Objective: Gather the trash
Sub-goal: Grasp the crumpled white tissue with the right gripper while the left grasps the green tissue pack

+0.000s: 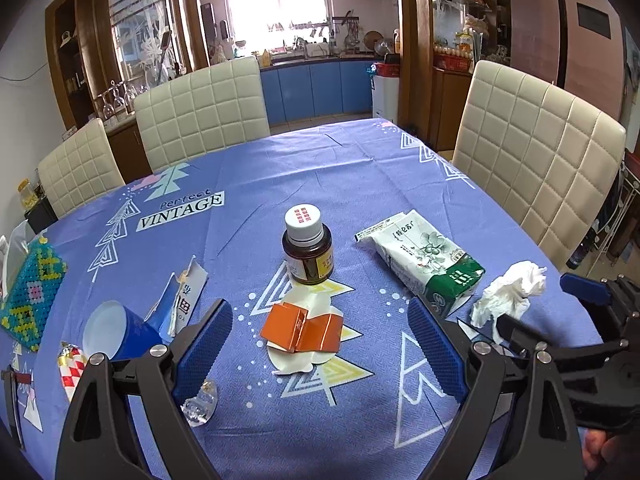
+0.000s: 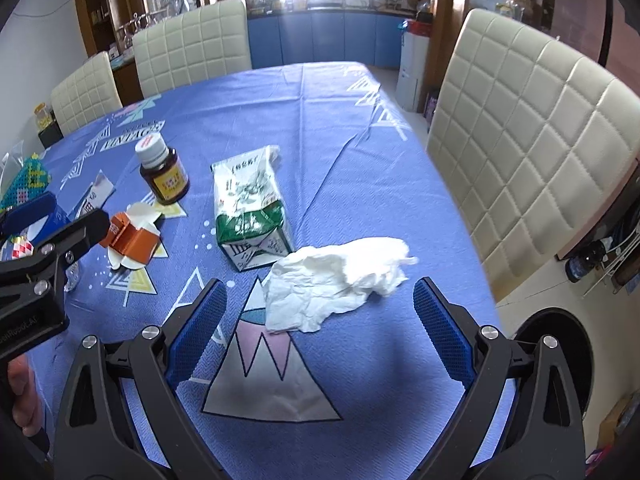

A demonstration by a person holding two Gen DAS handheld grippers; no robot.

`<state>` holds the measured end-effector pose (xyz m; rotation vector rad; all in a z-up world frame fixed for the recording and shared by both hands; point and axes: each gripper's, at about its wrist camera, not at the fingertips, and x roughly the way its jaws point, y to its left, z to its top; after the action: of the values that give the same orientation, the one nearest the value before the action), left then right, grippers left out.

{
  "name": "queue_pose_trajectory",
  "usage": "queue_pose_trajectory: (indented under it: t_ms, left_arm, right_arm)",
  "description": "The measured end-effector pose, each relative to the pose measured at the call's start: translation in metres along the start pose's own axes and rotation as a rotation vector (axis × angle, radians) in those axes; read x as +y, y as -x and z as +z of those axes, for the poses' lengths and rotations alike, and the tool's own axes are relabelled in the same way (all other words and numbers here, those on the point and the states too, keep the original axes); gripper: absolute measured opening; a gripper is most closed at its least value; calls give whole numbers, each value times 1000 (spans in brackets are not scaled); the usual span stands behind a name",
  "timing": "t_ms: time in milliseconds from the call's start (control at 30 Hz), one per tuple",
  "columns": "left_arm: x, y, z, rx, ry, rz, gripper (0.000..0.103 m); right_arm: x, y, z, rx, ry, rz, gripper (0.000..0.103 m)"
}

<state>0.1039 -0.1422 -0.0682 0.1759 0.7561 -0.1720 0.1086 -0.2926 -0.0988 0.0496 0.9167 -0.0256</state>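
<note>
Trash lies uncollected across the table (image 1: pixel 320 160), so by my reading the job has barely begun. From the left wrist view, the left gripper (image 1: pixel 320 344) hangs spread wide and empty over the orange carton scrap (image 1: pixel 302 330), which rests on a white paper piece (image 1: pixel 308 360) near the table's near edge. Toward the left edge sit a blue cup (image 1: pixel 120 332) on its side and a torn wrapper (image 1: pixel 182 296); a brown bottle (image 1: pixel 307 250) stands mid-table beside a tissue pack (image 1: pixel 424 260).

From the right wrist view, the right gripper (image 2: pixel 320 332) is likewise released, holding nothing, its jaws either side of the crumpled tissue (image 2: pixel 332 284), which lies by the right edge, just in front of the tissue pack. A dark round bin (image 2: pixel 560 356) may stand on the floor beyond that edge; I cannot tell.
</note>
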Motion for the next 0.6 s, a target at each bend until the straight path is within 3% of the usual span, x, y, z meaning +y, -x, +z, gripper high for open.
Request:
queue_pose_trajectory:
  t_ms: [267,367,433,533,600]
  left_arm:
    - [-7,-28,1,35,-39,-30,87]
    - [-13,-36,1,42,-54,-47,87]
    - [-17,-41,3,45,-61,-63,87]
    - [-26,-44,8,41,-76,-90,87]
    - [-35,-45,12,38,-89,-115,87]
  right_arm:
    - [0,-30,-3,30,-27,-13,92]
    - [-1,-35,-3,12,-13,-41,64]
    - [-3,-37,-3,9,-3,-42,39]
    - [-7,-34,-2,-1,-3,-44,21]
    - [-10,-30,-1,-13,4,-60,17]
